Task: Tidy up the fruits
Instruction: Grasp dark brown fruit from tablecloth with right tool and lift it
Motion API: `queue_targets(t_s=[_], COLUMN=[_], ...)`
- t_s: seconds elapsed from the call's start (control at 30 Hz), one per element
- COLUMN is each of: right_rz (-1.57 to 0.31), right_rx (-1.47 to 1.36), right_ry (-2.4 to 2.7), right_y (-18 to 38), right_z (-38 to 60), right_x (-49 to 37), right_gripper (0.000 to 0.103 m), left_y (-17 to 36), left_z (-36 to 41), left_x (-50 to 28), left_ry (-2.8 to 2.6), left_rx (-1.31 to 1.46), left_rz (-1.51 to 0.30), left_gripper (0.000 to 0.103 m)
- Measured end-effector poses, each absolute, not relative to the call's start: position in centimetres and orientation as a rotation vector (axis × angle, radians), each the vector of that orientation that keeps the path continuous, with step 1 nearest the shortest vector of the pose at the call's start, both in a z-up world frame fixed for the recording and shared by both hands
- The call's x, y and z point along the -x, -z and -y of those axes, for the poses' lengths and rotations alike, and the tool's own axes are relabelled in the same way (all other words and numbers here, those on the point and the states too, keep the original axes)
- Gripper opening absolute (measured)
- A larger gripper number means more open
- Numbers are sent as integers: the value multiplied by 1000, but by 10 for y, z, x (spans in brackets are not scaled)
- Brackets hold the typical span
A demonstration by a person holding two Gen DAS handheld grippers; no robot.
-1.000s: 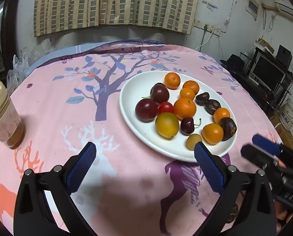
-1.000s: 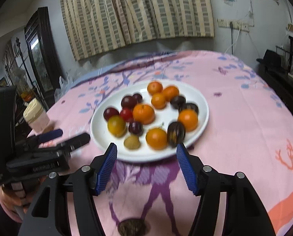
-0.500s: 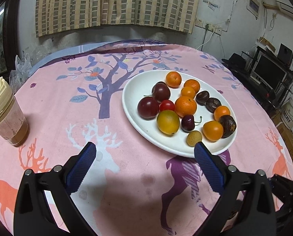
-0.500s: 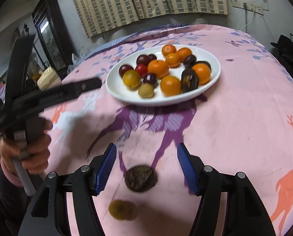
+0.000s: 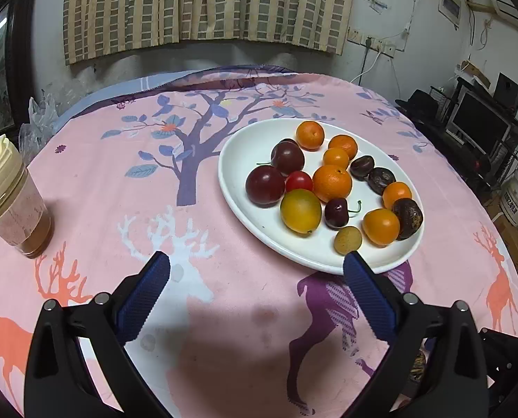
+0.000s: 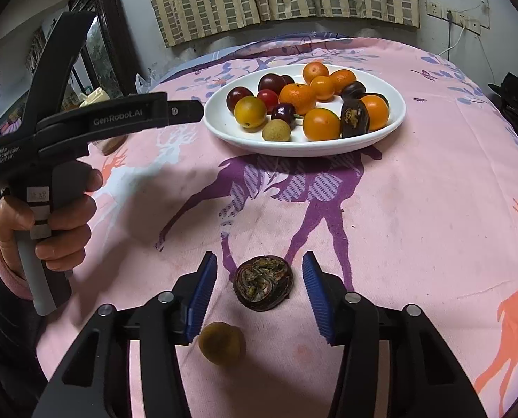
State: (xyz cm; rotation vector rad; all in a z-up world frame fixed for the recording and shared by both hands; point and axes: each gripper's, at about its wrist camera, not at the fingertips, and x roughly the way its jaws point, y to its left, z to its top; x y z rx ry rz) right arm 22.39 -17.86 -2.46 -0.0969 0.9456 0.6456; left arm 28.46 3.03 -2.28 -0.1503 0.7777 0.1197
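The right hand-held gripper [image 6: 259, 289] is closing around a wrinkled dark fruit [image 6: 263, 283], pads not yet touching, its own frame half-hiding a small yellowish fruit [image 6: 221, 342].

A lidded jar [image 5: 13, 205] stands on the pink deer-print tablecloth [image 5: 119, 188], below striped curtains [image 5: 203, 7].

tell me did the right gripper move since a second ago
Yes. In its own view the white plate has slid up and away, and the dark wrinkled fruit on the tablecloth now lies between the closing jaws of the right gripper, untouched: it came back and down.
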Motion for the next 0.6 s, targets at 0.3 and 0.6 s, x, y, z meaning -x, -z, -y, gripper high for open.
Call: queue_targets(t_s=[0.3, 0.6], right_rz=[-983, -948], right_rx=[219, -59], right_ry=[-589, -606], right_y=[34, 25], right_z=[164, 201], right_x=[-219, -238], right_gripper=[42, 38], left_y=[22, 17], left_z=[-30, -30], left_x=[-284, -279], left_ry=[-108, -92], left_rx=[155, 171], left_rz=[-784, -777], left_gripper=[98, 98])
